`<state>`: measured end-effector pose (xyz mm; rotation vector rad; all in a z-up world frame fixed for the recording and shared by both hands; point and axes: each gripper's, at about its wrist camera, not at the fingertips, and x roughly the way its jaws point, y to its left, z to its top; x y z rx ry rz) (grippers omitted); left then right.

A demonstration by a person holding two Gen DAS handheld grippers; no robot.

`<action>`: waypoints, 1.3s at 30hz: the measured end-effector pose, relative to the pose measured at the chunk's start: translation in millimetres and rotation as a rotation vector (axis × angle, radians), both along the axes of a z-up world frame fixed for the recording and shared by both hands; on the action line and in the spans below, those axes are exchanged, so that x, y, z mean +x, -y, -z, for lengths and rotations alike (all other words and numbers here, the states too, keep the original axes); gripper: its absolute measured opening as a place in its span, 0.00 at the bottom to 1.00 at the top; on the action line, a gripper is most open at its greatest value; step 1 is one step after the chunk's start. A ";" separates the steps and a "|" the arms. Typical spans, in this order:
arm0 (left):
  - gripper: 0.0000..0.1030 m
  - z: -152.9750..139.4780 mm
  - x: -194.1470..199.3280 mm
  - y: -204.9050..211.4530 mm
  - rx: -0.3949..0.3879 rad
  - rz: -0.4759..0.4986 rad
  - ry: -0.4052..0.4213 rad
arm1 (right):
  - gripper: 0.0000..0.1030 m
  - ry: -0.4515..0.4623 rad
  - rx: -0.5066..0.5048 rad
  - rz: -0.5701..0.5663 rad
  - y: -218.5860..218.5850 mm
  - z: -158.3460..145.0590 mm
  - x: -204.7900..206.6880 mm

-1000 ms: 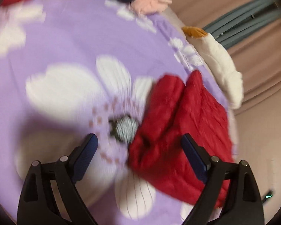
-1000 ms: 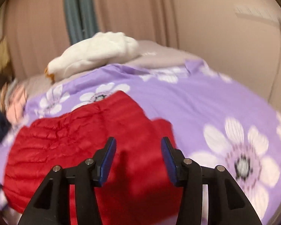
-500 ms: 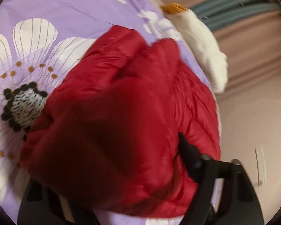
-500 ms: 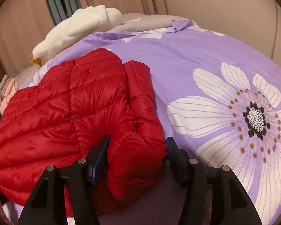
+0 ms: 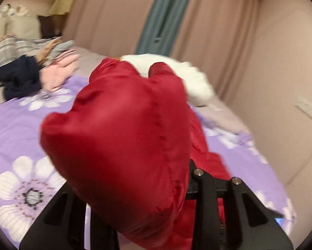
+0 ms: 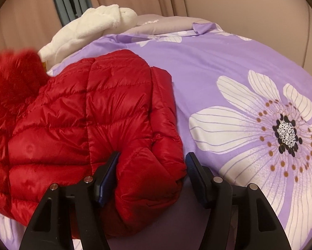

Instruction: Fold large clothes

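A red quilted puffer jacket (image 6: pixel 89 120) lies on a purple bedspread with white flowers (image 6: pixel 229 66). My right gripper (image 6: pixel 151 175) has its jaws open around a bunched lower corner of the jacket, which sits between the blue pads. In the left wrist view a fold of the red jacket (image 5: pixel 124 141) is lifted above the bed and fills the middle, hiding my left gripper's fingertips (image 5: pixel 139 198); the jaws are close together on the fabric. A blurred raised part of the jacket shows at the far left of the right wrist view (image 6: pixel 12 77).
A white fluffy garment (image 6: pixel 93 27) lies at the bed's far edge by beige curtains. A dark navy garment (image 5: pixel 20 79) and a pink one (image 5: pixel 60 73) lie at the far left of the bed. A wall (image 5: pixel 281 83) borders the right.
My left gripper has closed on the jacket and lifted it off the bed, the view swinging up toward the curtains. My right gripper has moved in around the jacket corner.
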<state>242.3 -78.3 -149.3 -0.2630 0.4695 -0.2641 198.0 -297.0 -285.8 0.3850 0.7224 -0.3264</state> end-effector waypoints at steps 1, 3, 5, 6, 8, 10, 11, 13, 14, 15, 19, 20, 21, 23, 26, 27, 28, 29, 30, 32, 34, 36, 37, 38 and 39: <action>0.34 -4.8 -2.3 9.6 0.010 0.022 0.017 | 0.60 -0.004 -0.008 0.001 -1.0 0.2 0.7; 0.36 -9.6 -5.6 36.1 0.064 0.068 0.050 | 0.61 -0.006 -0.012 0.001 -2.0 0.6 0.6; 0.37 -4.4 -7.9 58.6 0.073 0.119 0.020 | 0.61 0.009 0.014 -0.004 0.6 2.1 -1.8; 0.38 -1.3 -10.9 63.0 0.057 0.146 -0.004 | 0.61 0.019 0.033 -0.006 3.4 2.8 -2.3; 0.41 9.3 -10.3 80.3 0.041 0.190 -0.052 | 0.61 0.039 0.061 -0.002 7.6 3.5 -4.1; 0.42 19.7 -13.1 99.2 0.086 0.189 -0.059 | 0.61 0.044 0.083 -0.007 10.7 0.7 -6.2; 0.43 25.8 -16.5 110.8 0.129 0.187 -0.052 | 0.61 0.044 0.084 -0.009 12.5 -2.1 -7.9; 0.46 33.1 -19.7 123.6 0.168 0.201 -0.042 | 0.61 0.051 0.055 0.025 19.6 -10.9 -18.1; 0.48 35.6 -19.6 124.8 0.175 0.207 -0.045 | 0.61 0.060 0.056 0.038 23.5 -14.1 -23.4; 0.51 39.3 -20.2 126.4 0.177 0.211 -0.055 | 0.61 0.067 0.070 0.053 31.1 -17.9 -29.8; 0.66 58.2 -2.6 138.4 0.140 0.240 -0.178 | 0.61 0.080 0.079 0.149 60.1 -34.9 -53.7; 0.67 66.3 1.4 147.2 0.173 0.259 -0.195 | 0.61 0.083 0.055 0.176 65.1 -40.4 -59.8; 0.68 72.2 3.6 154.0 0.209 0.271 -0.190 | 0.61 0.097 0.031 0.196 71.3 -48.1 -67.8; 0.71 89.7 3.5 173.2 0.314 0.290 -0.186 | 0.61 0.115 0.020 0.204 77.8 -57.1 -76.4; 0.71 103.2 3.5 179.9 0.367 0.286 -0.163 | 0.61 0.144 0.002 0.216 83.6 -69.8 -89.9; 0.71 103.0 4.1 179.1 0.365 0.287 -0.165 | 0.61 0.153 -0.011 0.213 84.1 -73.9 -93.3; 0.71 101.5 6.1 176.2 0.357 0.294 -0.172 | 0.61 0.164 -0.016 0.204 83.5 -77.8 -97.3; 0.71 97.1 7.3 170.8 0.339 0.315 -0.196 | 0.61 0.171 -0.013 0.197 83.9 -80.9 -98.0; 0.71 94.1 9.3 163.1 0.311 0.338 -0.219 | 0.61 0.181 -0.003 0.188 82.6 -83.7 -100.9; 0.77 79.2 6.6 150.2 0.256 0.373 -0.247 | 0.61 0.208 0.034 0.166 83.5 -90.0 -102.2; 0.78 60.7 -6.6 128.8 0.181 0.413 -0.246 | 0.62 0.233 0.071 0.151 82.8 -97.0 -105.0; 0.78 39.0 -28.3 103.7 0.134 0.435 -0.194 | 0.68 0.250 0.072 0.150 77.7 -104.0 -105.5; 0.78 33.0 -33.6 97.3 0.136 0.424 -0.178 | 0.68 0.259 0.070 0.141 74.2 -107.3 -105.0; 0.78 22.4 -42.3 82.3 0.141 0.398 -0.158 | 0.69 0.267 0.070 0.130 69.8 -110.5 -104.2; 0.77 16.6 -47.9 72.9 0.137 0.388 -0.149 | 0.70 0.276 0.071 0.115 63.2 -115.3 -102.8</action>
